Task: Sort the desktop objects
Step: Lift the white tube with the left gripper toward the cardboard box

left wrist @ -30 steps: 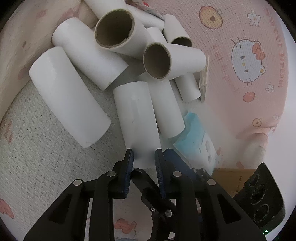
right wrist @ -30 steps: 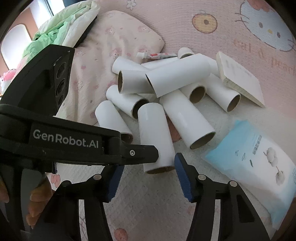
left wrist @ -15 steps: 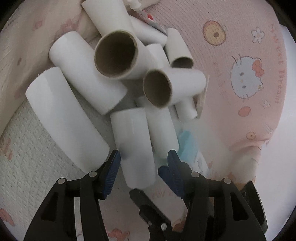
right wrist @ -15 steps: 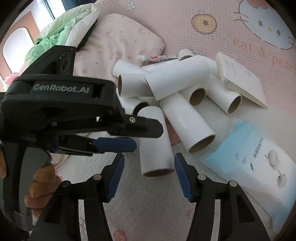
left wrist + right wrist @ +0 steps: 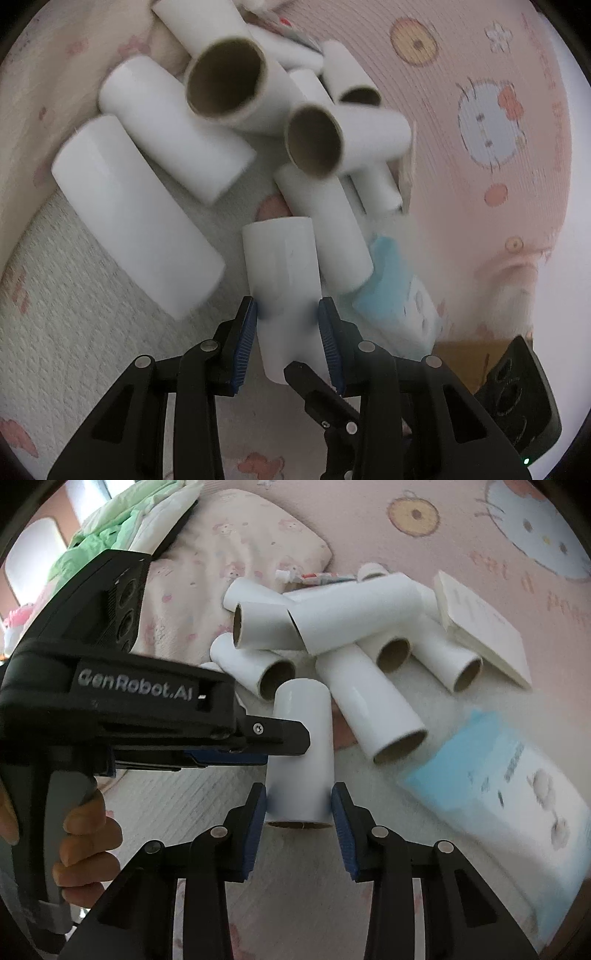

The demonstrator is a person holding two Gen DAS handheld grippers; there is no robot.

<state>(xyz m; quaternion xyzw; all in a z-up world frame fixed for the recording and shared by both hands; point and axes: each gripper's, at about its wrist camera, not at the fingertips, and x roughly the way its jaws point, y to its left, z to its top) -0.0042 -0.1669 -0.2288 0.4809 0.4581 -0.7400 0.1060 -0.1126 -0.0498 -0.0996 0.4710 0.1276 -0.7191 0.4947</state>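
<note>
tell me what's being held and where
One tube, pinched by the left gripper near its middle and the right gripper at its open end.

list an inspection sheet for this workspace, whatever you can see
surface: quilted mat beside a pink cartoon sheet
job's things: one tube between both grippers; pile of tubes lying crossed behind it
clutter: blue pack, booklet, small squeeze tube
grippers: left gripper pads against the tube's sides; right gripper pads against its near end
cables: nothing seen
surroundings: pillow, green cloth
</note>
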